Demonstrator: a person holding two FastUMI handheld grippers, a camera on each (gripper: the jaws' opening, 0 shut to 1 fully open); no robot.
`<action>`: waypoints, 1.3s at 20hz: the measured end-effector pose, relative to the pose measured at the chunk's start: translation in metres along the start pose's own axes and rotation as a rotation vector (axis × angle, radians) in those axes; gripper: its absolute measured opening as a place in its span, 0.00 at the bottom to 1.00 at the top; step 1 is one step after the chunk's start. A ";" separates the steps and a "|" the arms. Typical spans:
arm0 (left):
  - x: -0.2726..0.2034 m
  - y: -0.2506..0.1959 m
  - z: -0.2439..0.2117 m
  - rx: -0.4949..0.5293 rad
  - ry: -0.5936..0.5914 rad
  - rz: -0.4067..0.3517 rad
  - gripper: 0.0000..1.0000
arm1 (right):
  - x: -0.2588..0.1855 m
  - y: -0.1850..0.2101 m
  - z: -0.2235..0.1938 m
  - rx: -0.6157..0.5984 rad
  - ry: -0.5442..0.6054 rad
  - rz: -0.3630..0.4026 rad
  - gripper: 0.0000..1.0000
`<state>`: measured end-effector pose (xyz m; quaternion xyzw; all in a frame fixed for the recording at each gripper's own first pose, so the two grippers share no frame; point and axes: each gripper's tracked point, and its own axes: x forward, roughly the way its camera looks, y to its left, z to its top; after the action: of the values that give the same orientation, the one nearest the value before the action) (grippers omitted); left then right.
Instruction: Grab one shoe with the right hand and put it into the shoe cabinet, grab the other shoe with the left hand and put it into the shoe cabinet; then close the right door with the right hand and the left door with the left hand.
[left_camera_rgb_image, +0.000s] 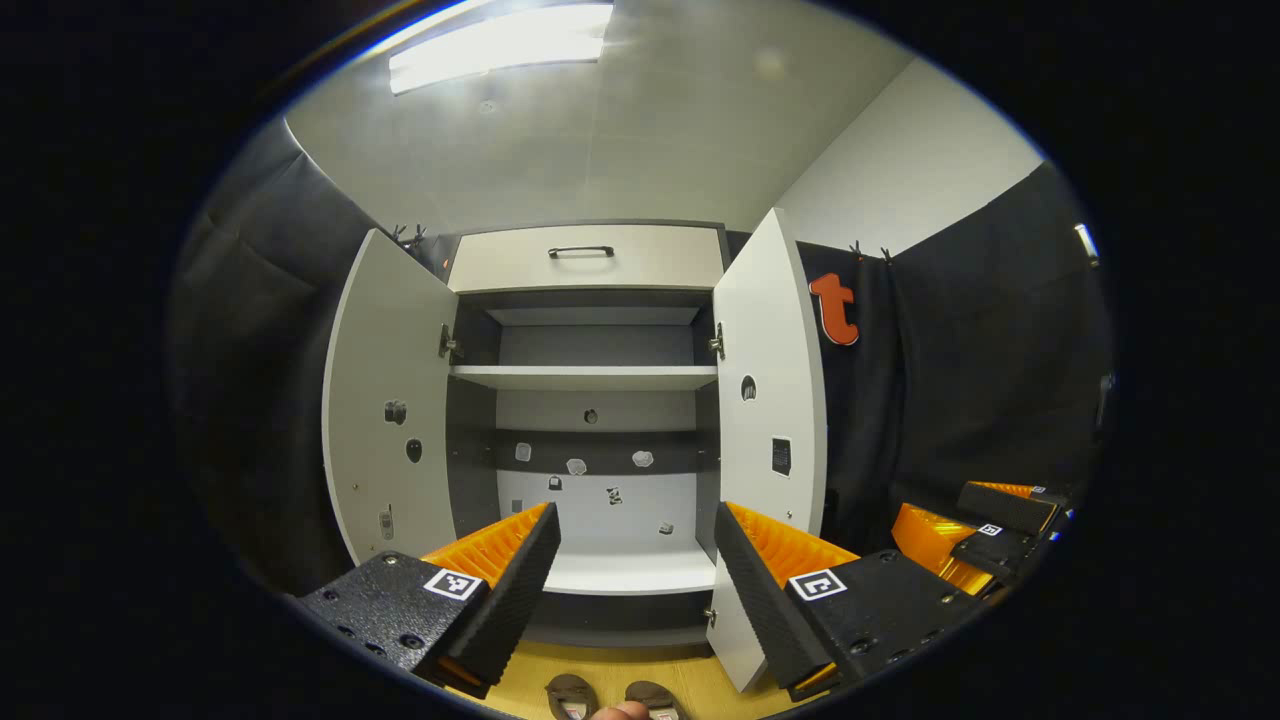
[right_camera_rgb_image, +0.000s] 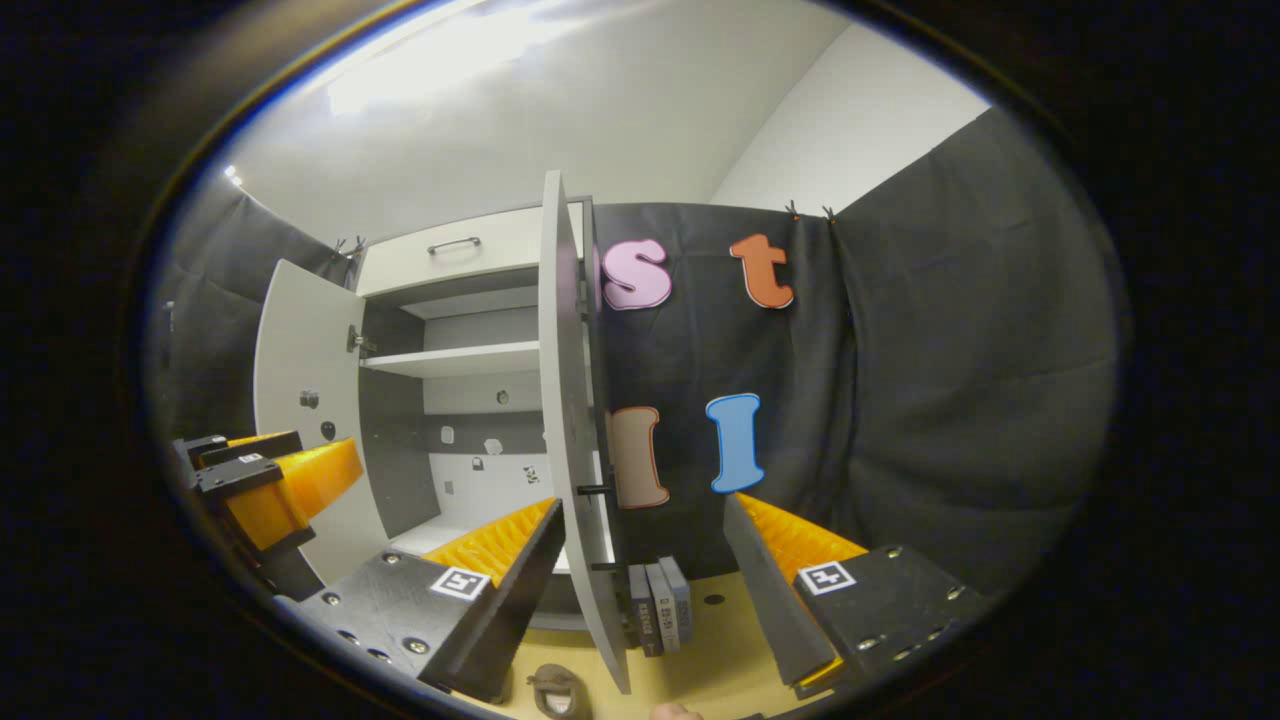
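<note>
Before the open shoe cabinet (left_camera_rgb_image: 585, 375), left gripper (left_camera_rgb_image: 637, 560) and right gripper (right_camera_rgb_image: 645, 555) are hovering released; shoes (left_camera_rgb_image: 612, 697) are lying on the floor (left_camera_rgb_image: 700, 675).

Both grippers, left gripper (left_camera_rgb_image: 635, 560) and right gripper (right_camera_rgb_image: 640, 560), have ribbed wedge fingers, screw-studded bodies, and little square tag markers.

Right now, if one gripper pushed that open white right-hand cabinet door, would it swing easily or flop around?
The white right-hand cabinet door looks like a flat rigid panel, so it probably stays stiff. It hangs on a metal hinge, so a push should likely swing it shut. It stands wide open, so expect a long arc.
</note>
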<state>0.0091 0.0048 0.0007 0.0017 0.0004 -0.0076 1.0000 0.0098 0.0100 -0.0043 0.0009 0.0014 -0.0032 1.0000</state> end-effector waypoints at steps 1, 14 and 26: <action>0.001 0.003 0.000 0.002 0.000 0.002 0.96 | 0.001 0.001 0.000 -0.002 -0.002 -0.001 0.94; 0.029 0.034 -0.013 -0.049 0.037 -0.118 0.96 | 0.025 0.050 0.002 -0.026 -0.003 -0.009 0.96; 0.059 0.135 -0.019 -0.068 0.035 -0.064 0.92 | 0.028 0.153 -0.084 -0.115 0.024 0.134 0.96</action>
<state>0.0698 0.1386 -0.0183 -0.0320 0.0181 -0.0395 0.9985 0.0385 0.1635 -0.0884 -0.0563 0.0137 0.0637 0.9963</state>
